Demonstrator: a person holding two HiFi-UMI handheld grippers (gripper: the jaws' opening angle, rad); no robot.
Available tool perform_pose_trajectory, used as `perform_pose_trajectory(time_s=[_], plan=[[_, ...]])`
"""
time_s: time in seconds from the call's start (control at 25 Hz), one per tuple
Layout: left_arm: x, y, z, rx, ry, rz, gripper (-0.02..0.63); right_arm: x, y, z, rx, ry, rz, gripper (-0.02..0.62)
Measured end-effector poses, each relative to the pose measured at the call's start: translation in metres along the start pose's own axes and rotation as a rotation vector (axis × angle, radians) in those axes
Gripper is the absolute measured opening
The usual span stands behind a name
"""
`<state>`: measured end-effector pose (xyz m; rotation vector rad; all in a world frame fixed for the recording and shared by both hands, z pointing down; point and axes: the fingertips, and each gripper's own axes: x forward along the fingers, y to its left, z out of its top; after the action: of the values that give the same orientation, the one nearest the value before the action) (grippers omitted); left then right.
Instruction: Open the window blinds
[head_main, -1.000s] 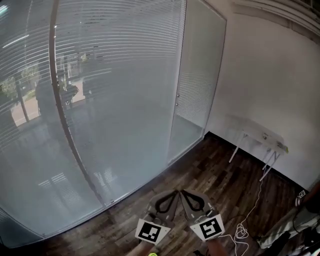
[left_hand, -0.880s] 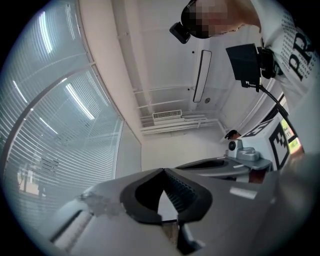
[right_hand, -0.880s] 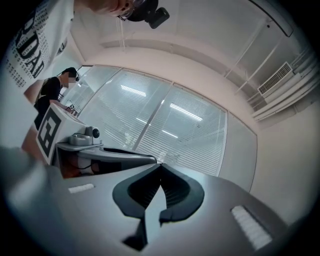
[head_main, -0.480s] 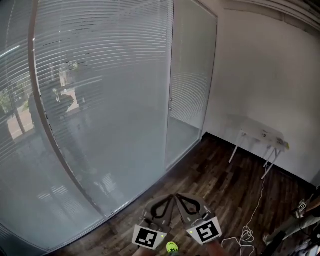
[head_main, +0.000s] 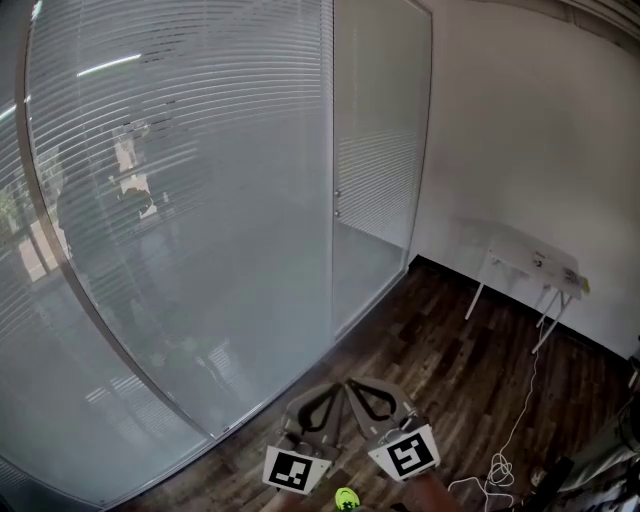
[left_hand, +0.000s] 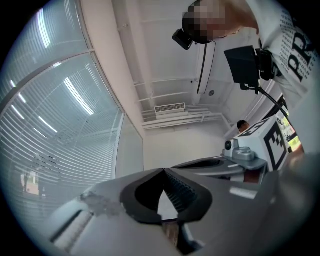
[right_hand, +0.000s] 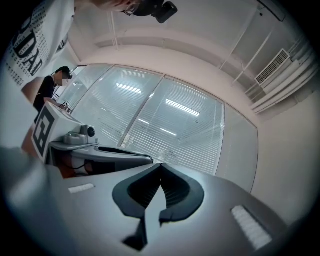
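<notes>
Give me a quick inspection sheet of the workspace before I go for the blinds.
Surface: dark wooden floor.
Job's things: window blinds, slats lowered behind the glass wall, untouched.
Clutter: white table against the white wall.
Grippers: left gripper and right gripper both shut, empty, held low, short of the glass.
Cables: white cable trailing over the floor, looped near its end.
Surroundings: a second person in the room.

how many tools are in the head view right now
2. The left tool sits at the bottom centre, jaws together; the right tool is just beside it on its right, also shut. No others seem hidden.
</notes>
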<state>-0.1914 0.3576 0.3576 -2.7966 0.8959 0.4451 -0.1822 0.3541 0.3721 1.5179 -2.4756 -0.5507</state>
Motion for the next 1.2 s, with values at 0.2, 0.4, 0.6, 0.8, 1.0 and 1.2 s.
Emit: perform_pose_trajectory(time_s=[0.2,0.4,0.6,0.8,1.0,1.2], plan=[[0.039,0.01,-0.016,0.019,0.012,0.011,-0.008,0.017,-0.036,-0.017,0.022,-0.028,0.004,0.003],[0.076,0.026,-0.027,0.046,0.011,0.02,-0.008,0.04,-0.069,-0.03,0.023,-0.049,0.023,0.004],[0.1,0.037,-0.047,0.073,0.005,0.045,-0.008,0.056,-0.09,-0.05,0.014,-0.071,0.048,0.003],[0.125,0.052,-0.056,0.08,0.003,0.064,-0.008,0.075,-0.11,-0.061,0.01,-0.072,0.071,0.003],[0.146,0.066,-0.07,0.078,-0.014,0.078,-0.008,0.093,-0.128,-0.076,0.002,-0.085,0.081,0.005],[0.173,0.086,-0.068,0.077,0.037,0.084,-0.008,0.116,-0.153,-0.073,0.033,-0.066,0.089,0.003]])
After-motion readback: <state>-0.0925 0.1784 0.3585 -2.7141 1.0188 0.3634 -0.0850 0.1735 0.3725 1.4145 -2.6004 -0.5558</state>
